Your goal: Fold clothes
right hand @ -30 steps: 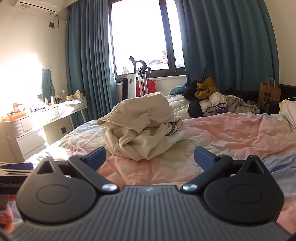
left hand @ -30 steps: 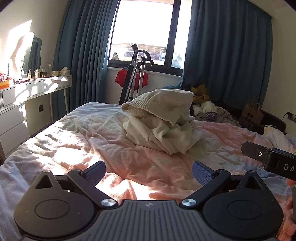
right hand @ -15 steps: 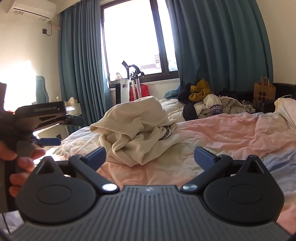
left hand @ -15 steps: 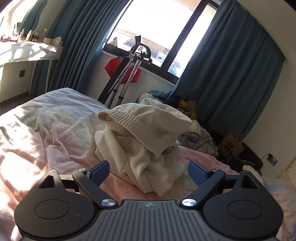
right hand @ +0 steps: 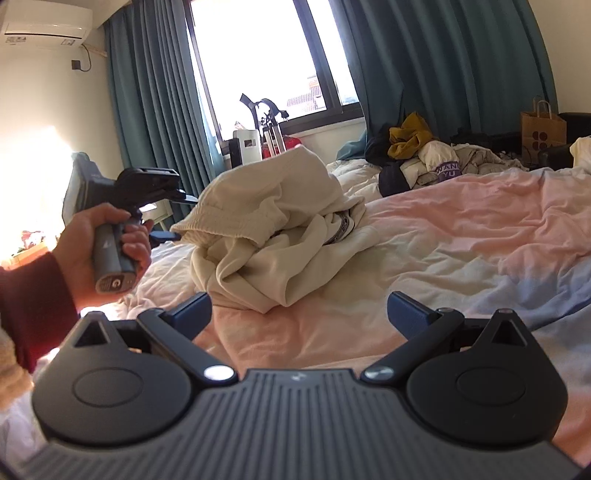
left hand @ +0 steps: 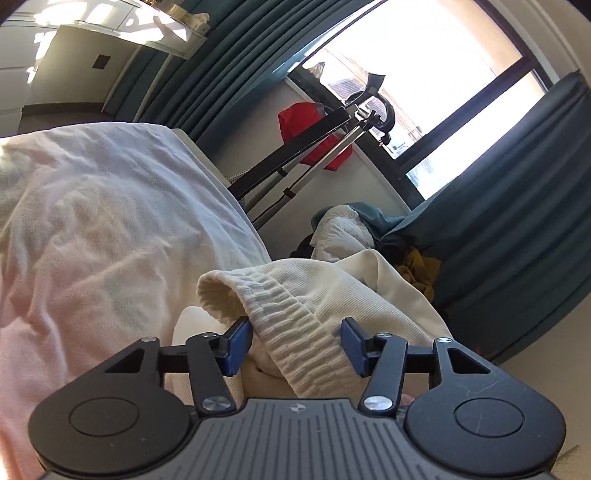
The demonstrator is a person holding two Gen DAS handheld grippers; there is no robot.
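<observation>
A wide bed (right hand: 461,236) fills most of the room, its rumpled cover pink across the middle, whiter toward the left edge and bluish at the near right corner. The task's thing, a cream garment (right hand: 273,221), sits bunched in a tall heap near the left edge of the bed, its ribbed waistband (left hand: 295,332) curling out toward the left. At the far edge of the bed lies a clothes pile (right hand: 432,158) of mustard, dark and white pieces. Behind it, teal curtains (right hand: 443,66) frame a bright window (right hand: 258,55); a tripod (left hand: 314,147) leans under the sill with something red (left hand: 306,125) behind it. A brown paper bag (right hand: 543,129) stands at the far right, an air conditioner (right hand: 44,26) hangs high on the left wall, and a white dresser (left hand: 110,22) catches the sun.

The left gripper (left hand: 295,341) is rolled sideways at the heap; its jaws have just been closing and the waistband lies between the blue pads (left hand: 236,343), the left one at the fabric's edge, the right one not plainly pressing. A hand (right hand: 99,243) in a dark red sleeve (right hand: 33,306) holds its handle. The right gripper (right hand: 299,314) hangs with jaws spread wide over bare pink cover near the bed's front edge, apart from the heap
</observation>
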